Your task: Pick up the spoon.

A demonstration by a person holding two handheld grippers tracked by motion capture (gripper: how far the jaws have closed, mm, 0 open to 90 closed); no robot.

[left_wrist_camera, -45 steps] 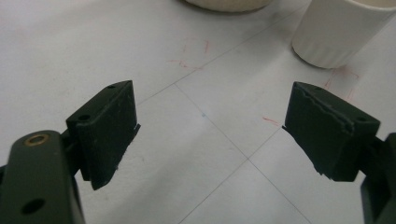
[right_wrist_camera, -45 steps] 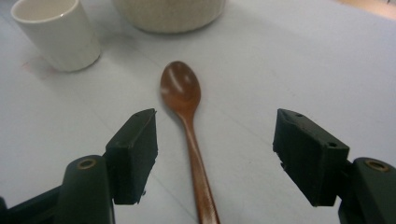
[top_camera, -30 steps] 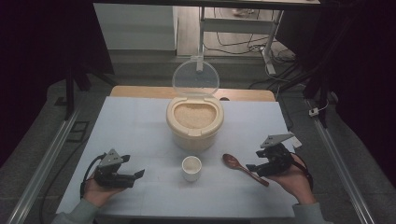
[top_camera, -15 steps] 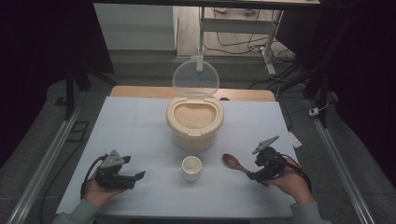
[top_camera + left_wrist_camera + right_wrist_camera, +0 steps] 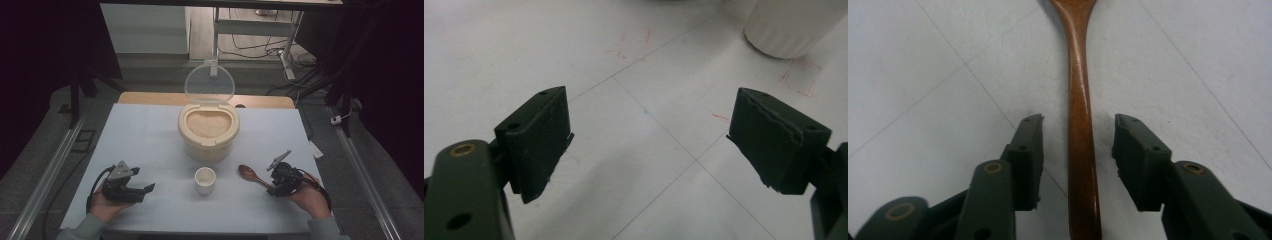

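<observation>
A pale tabletop (image 5: 150, 135) seen from above, with dark floor and rails past its left and right edges. Wide bare surface lies on the left half and along the near edge; the middle is more crowded.

At the near right, a hand holds the right gripper (image 5: 278, 188) low over the handle of a wooden spoon (image 5: 252, 176), not far from the near edge. In the right gripper view the spoon (image 5: 1081, 125) lies flat on the tabletop, its handle running straight up the picture between the two jaws. The jaws have just been closing; a narrow gap shows on each side of the handle, so the gripper is open around it, not yet pressing.

The spoon's long axis runs diagonally: bowl end toward the table's middle, handle end toward the near right corner.

Just left of the spoon's bowl stands a small white cup (image 5: 205, 180). Behind the cup sits a cream rice container (image 5: 208, 132), filled with grains, its clear lid (image 5: 209, 83) standing upright at the back.

At the near left, the other hand rests the left gripper (image 5: 148, 189) on the tabletop, jaws wide apart and empty, well apart from the cup
</observation>
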